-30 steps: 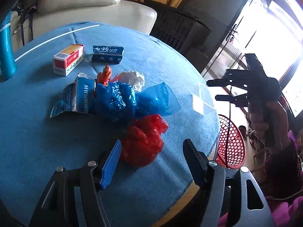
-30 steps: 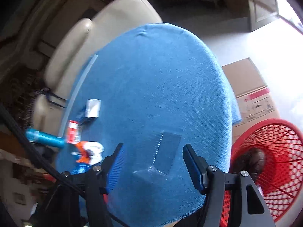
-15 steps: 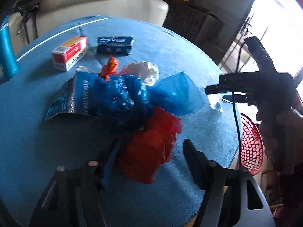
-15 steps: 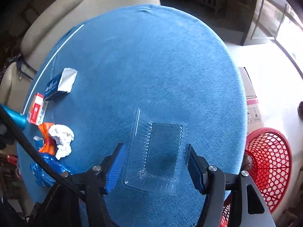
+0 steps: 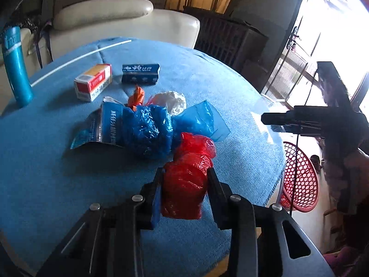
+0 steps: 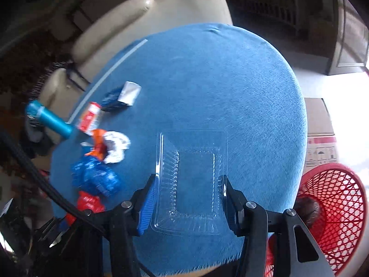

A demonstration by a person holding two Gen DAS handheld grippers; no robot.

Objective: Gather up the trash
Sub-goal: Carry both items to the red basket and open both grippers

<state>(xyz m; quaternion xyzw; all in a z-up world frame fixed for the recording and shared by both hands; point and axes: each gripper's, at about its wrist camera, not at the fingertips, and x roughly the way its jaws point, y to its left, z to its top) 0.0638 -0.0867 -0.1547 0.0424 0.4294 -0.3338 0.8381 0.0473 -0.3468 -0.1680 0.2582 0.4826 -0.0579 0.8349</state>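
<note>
On the round blue table (image 6: 207,73), my left gripper (image 5: 185,180) is closing, and its pads press both sides of a crumpled red plastic bag (image 5: 184,194). My right gripper (image 6: 189,184) straddles a clear plastic tray (image 6: 196,161) near the table's right edge. Its jaws are closing too, and the pads meet the tray's long rims. In the left wrist view the right gripper (image 5: 269,123) is a dark shape at the right. More trash lies in the middle: a blue bag (image 5: 147,127), a light blue bag (image 5: 200,120), white crumpled paper (image 5: 173,99), an orange wrapper (image 5: 137,97) and a blue packet (image 5: 99,124).
A red mesh basket (image 6: 332,207) stands on the floor by the table's right edge, with a cardboard box (image 6: 320,133) behind it. A red-and-white box (image 5: 93,82), a dark blue box (image 5: 140,73) and a teal bottle (image 5: 16,64) stand at the far left. A cream sofa (image 5: 103,16) is behind.
My left jaws closed from wide apart onto the red bag. My right gripper moved over the clear tray, rolled, and narrowed its jaws around it.
</note>
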